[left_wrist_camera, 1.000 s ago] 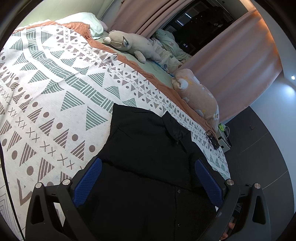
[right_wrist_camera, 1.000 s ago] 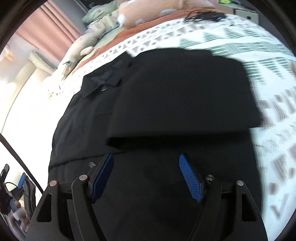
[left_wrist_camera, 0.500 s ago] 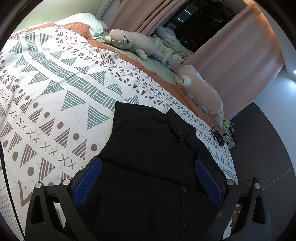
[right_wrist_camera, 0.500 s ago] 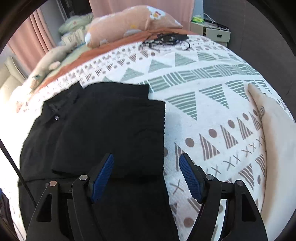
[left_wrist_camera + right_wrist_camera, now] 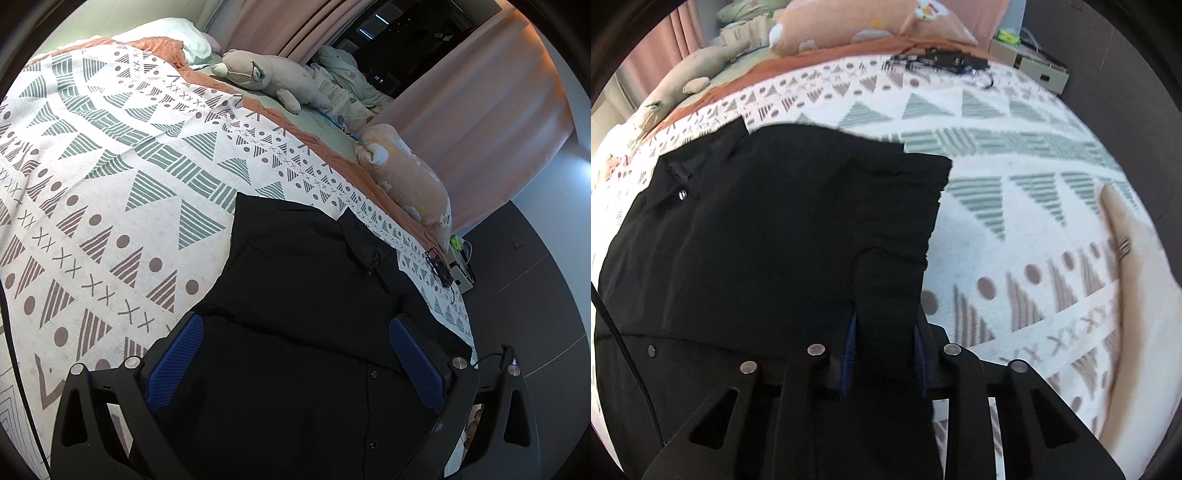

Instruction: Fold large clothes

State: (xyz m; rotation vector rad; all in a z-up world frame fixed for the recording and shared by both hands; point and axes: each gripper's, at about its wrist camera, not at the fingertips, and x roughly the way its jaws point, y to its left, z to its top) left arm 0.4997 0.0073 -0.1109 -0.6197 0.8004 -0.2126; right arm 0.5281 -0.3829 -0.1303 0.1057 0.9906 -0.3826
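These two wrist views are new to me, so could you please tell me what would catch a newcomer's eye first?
A black shirt lies spread on a bedspread patterned with triangles, filling the near part of both views. The right gripper is pinched on a fold of the shirt, while the left gripper hangs open above it. Two plush toys lie along the bed's far edge by pink curtains.

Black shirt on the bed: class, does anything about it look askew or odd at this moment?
Yes. In the right wrist view the right gripper is shut on a bunched strip of the black shirt, so its edge beside the patterned bedspread runs jagged. The left gripper is open over flat fabric.
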